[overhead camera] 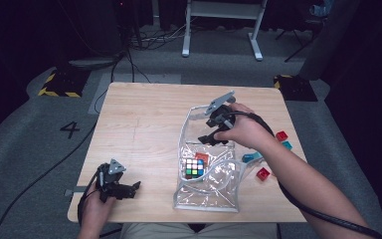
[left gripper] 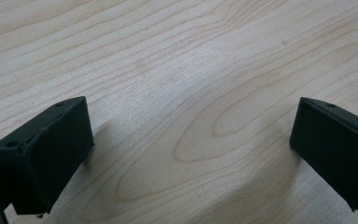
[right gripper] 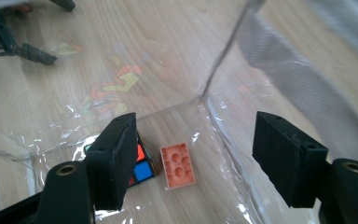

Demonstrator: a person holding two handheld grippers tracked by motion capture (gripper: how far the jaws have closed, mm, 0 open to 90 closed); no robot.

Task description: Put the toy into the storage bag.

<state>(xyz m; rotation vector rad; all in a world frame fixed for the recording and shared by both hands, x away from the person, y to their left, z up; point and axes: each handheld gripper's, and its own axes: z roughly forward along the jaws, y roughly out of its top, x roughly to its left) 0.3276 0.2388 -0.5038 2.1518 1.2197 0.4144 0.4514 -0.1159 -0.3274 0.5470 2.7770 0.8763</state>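
Nearest the person, at the front left corner of the pale wooden worktop [overhead camera: 144,114] and well to the left of the clear plastic zip pouch [overhead camera: 210,191], the left gripper [overhead camera: 124,190] rests with its jaws spread wide over bare wood and holding nothing. Inside the pouch lie a multicoloured puzzle cube [overhead camera: 194,168] and, just behind it, a small orange toy brick [right gripper: 178,165]. Over the pouch's open far end hangs the right gripper [right gripper: 196,163], its jaws wide apart and empty above the brick, while to the right of the pouch more small red and teal toy bricks [overhead camera: 263,173] are scattered on the worktop.
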